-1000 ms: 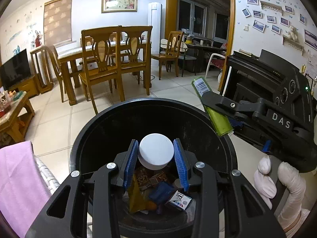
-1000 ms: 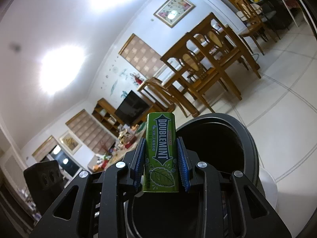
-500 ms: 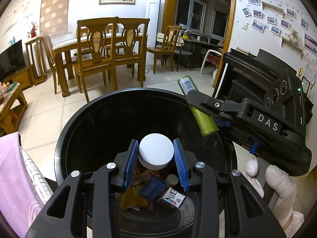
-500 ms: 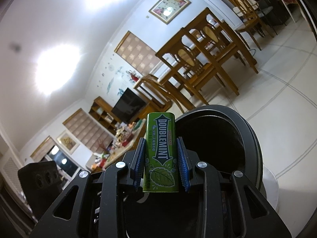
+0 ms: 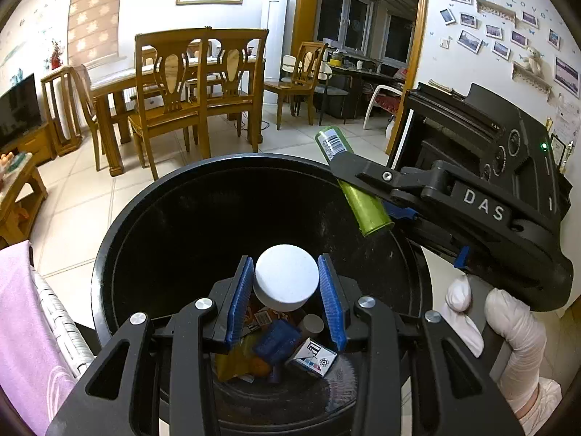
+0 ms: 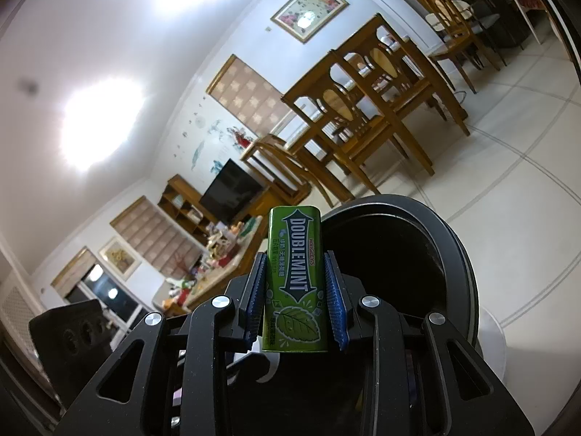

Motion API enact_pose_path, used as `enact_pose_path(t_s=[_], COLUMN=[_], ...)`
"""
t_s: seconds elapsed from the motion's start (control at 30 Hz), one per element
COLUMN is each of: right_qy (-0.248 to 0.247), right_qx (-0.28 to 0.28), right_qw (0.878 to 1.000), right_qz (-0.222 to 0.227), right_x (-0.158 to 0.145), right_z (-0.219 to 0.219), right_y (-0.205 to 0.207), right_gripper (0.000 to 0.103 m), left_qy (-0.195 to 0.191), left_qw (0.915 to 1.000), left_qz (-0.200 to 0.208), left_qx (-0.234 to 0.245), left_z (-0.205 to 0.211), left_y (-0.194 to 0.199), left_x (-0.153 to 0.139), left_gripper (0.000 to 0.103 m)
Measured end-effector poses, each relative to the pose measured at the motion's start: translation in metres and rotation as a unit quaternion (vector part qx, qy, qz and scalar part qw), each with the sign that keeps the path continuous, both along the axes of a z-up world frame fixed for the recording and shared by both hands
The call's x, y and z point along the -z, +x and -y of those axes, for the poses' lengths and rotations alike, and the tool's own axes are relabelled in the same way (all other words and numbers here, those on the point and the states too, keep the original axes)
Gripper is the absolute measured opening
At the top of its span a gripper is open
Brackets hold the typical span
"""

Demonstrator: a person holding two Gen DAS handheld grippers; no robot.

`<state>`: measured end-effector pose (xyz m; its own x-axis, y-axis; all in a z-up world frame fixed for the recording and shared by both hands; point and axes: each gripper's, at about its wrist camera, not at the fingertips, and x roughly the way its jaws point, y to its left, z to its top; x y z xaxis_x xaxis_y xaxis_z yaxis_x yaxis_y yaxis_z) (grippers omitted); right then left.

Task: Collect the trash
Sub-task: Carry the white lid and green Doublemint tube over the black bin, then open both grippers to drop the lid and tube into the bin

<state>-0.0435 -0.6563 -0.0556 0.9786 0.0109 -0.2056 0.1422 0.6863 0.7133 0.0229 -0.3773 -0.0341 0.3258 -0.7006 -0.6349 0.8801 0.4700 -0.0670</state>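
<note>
Both tilt over the black bin (image 5: 109, 254): left gripper (image 5: 287, 303) clamps a white cap (image 5: 286, 278), right gripper (image 6: 295, 303) a gum tin (image 6: 296, 283).

bin (image 5: 152, 225): on the floor, in front of the dining chairs (image 5: 196, 83)
trash (image 5: 279, 345): at the bin's bottom
left gripper (image 5: 287, 290): over the bin mouth, a round cap (image 5: 286, 279) between its pads
right gripper (image 6: 296, 298): over the bin's right rim, gum tin (image 6: 296, 279) between its pads

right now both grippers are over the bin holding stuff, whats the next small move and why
Probably open the left gripper: its white cap hangs directly above the trash inside the black bin. The right gripper's Doublemint pack sits nearer the rim.
</note>
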Motion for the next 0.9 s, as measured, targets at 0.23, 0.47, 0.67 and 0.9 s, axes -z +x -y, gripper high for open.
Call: enact_pose_path(t_s=[0.23,0.47,0.67,0.9], right_qy=[-0.002,-0.003,0.001,0.023], right_qx=[-0.003,-0.004,0.011,0.027], right_qw=[1.000,1.000,1.000,0.999], right_qz=[-0.003,0.004,0.015,0.013], right_x=[0.001,0.003,0.004,0.011], right_z=[-0.005,-0.006,-0.007,-0.006], right_y=[0.000,-0.002,-0.013,-0.024], right_gripper=[0.032,0.040,0.073,0.085], left_qy=[-0.001,0.003,0.001,0.012], left_qw=[1.0000,1.0000,0.9994,0.9991], left_qz=[0.000,0.006,0.033,0.038], left_qx=[0.000,0.000,-0.010,-0.014], left_z=[0.000,0.000,-0.001,0.001], left_y=[0.000,-0.001,-0.005,-0.002], left_x=[0.000,0.001,-0.003,0.000], left_gripper=[0.038,0.049,0.094,0.098])
